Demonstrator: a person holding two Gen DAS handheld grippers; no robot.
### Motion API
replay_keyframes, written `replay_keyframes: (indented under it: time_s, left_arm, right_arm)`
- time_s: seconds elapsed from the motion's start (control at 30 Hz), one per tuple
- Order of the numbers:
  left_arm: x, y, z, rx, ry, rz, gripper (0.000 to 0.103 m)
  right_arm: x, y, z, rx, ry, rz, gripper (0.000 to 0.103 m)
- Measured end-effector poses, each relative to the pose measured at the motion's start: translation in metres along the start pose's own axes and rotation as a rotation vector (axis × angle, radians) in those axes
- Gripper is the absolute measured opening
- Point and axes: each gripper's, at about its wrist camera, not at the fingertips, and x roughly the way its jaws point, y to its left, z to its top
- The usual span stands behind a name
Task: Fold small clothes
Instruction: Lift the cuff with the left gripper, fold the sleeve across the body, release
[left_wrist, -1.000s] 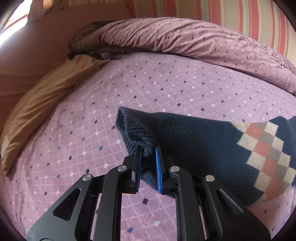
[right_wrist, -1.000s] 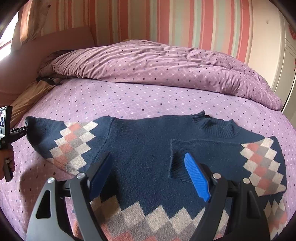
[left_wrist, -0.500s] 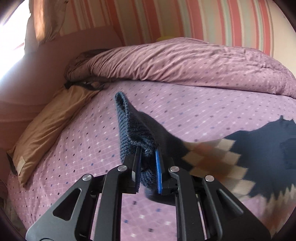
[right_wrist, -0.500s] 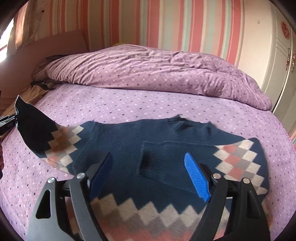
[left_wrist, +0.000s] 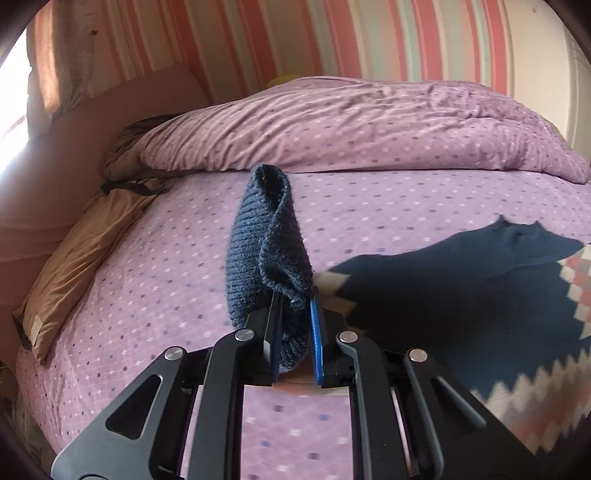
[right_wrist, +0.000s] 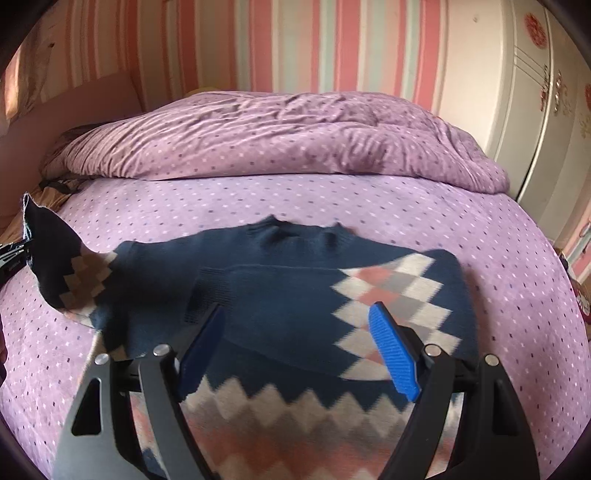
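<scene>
A small navy sweater (right_wrist: 295, 295) with pink, grey and cream diamonds lies flat on the purple bed (right_wrist: 332, 199). One sleeve lies folded across its chest. My left gripper (left_wrist: 293, 301) is shut on the ribbed cuff (left_wrist: 266, 243) of the other sleeve and holds it up off the bed. That lifted sleeve (right_wrist: 55, 266) shows at the left of the right wrist view, with the left gripper's tip beside it. My right gripper (right_wrist: 299, 347) hovers open over the sweater's lower body, nothing between its blue pads.
A bunched purple duvet (right_wrist: 277, 136) lies across the far side of the bed. A tan pillow (left_wrist: 74, 266) sits at the left edge by the headboard. A white wardrobe (right_wrist: 535, 110) stands at the right, a striped wall behind.
The left gripper has lifted the sleeve cuff off the bed and carried it toward the sweater's body. The right gripper has shifted over the sweater, staying open.
</scene>
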Motion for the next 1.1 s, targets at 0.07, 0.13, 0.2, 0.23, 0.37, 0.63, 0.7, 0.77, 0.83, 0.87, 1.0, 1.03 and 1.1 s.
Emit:
replay_keyframes:
  time_s: [0.07, 0.13, 0.2, 0.23, 0.37, 0.63, 0.7, 0.77, 0.83, 0.87, 1.0, 1.03, 1.1]
  left_arm:
    - [-0.007, -0.022, 0.008, 0.007, -0.004, -0.01, 0.011]
    - [-0.013, -0.042, 0.015, 0.014, -0.007, -0.018, 0.011]
    - [-0.018, -0.066, 0.023, 0.016, -0.01, -0.028, 0.011]
    - [-0.022, -0.08, 0.027, 0.014, -0.014, -0.039, 0.011]
    - [-0.034, -0.132, 0.036, 0.012, -0.019, -0.079, 0.011]
    - [-0.033, -0.238, 0.032, 0.056, 0.007, -0.128, 0.011]
    - [-0.027, -0.259, 0.03, 0.059, 0.019, -0.126, 0.011]
    - [-0.024, -0.277, 0.028, 0.069, 0.022, -0.122, 0.011]
    - [-0.02, -0.293, 0.026, 0.083, 0.025, -0.12, 0.011]
    - [-0.018, -0.302, 0.024, 0.091, 0.029, -0.121, 0.011]
    - [-0.014, -0.332, 0.02, 0.105, 0.04, -0.133, 0.011]
    - [-0.015, -0.342, 0.018, 0.109, 0.04, -0.139, 0.011]
    - [-0.016, -0.355, 0.017, 0.119, 0.037, -0.147, 0.011]
  right_arm:
    - [0.0, -0.017, -0.003, 0.029, 0.011, 0.011, 0.081]
    - [0.001, -0.032, -0.007, 0.039, 0.02, 0.011, 0.081]
    - [0.001, -0.047, -0.01, 0.047, 0.02, 0.009, 0.081]
    - [0.001, -0.056, -0.011, 0.05, 0.022, 0.005, 0.081]
    - [0.002, -0.085, -0.014, 0.066, 0.031, -0.015, 0.081]
    - [0.008, -0.146, -0.02, 0.078, 0.037, -0.056, 0.081]
    - [0.01, -0.158, -0.022, 0.084, 0.037, -0.059, 0.081]
    - [0.012, -0.169, -0.023, 0.087, 0.039, -0.065, 0.081]
    - [0.014, -0.181, -0.024, 0.095, 0.04, -0.068, 0.081]
    - [0.015, -0.184, -0.025, 0.095, 0.039, -0.072, 0.081]
    - [0.02, -0.2, -0.029, 0.107, 0.04, -0.079, 0.081]
    - [0.021, -0.203, -0.031, 0.109, 0.042, -0.08, 0.081]
    - [0.023, -0.208, -0.034, 0.11, 0.046, -0.081, 0.081]
